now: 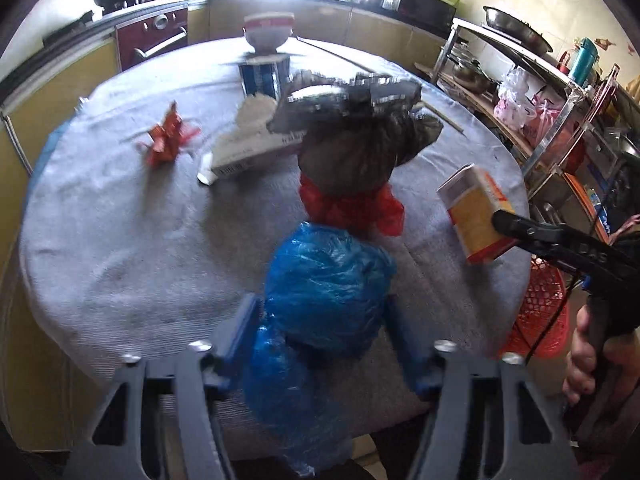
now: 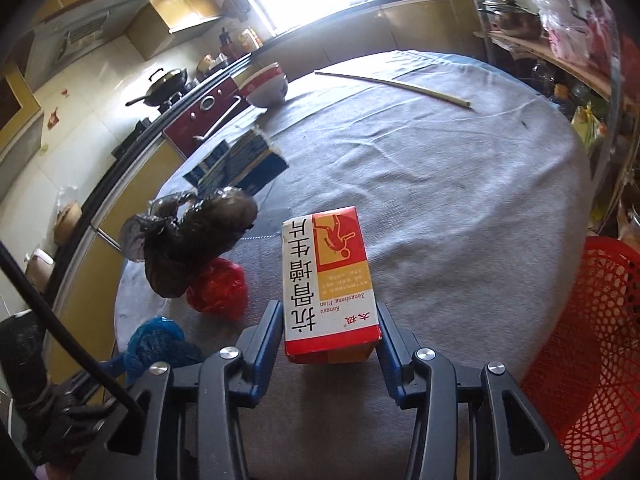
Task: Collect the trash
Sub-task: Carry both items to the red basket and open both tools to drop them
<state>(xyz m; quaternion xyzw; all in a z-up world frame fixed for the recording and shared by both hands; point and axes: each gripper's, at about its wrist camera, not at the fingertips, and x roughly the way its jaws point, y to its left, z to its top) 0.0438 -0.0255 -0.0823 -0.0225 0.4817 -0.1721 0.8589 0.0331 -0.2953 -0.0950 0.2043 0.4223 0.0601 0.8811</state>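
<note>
Here, through my left wrist camera, my left gripper [image 1: 324, 320] stands partly open around the blue plastic bag [image 1: 324, 292] at the near edge of the counter [image 1: 120, 240]. The bag bulges between my fingers; the left pad [image 1: 240, 328] looks to be against it, but I cannot tell whether the right one presses, so I would not call it gripped yet. Its long axis runs straight out along my fingers, toward the red bag [image 1: 352, 208] and the dark bag [image 1: 360, 152] just beyond. Toward the counter's right edge, my right gripper [image 1: 505, 222] carries the yellow medicine box [image 1: 476, 216], and the red basket [image 1: 540, 312] shows below that edge

Then the right wrist camera: my right gripper [image 2: 330, 336] is nearly closed, clamped on the box's [image 2: 328, 280] near end, long axis pointing away along the fingers, its far end raised off the counter [image 2: 440, 200]. The basket [image 2: 592, 340] sits just off the right edge, beside this gripper. I judge it the bin, so the coming move swings the box sideways over the edge, the right hand being much nearer than the left
</note>
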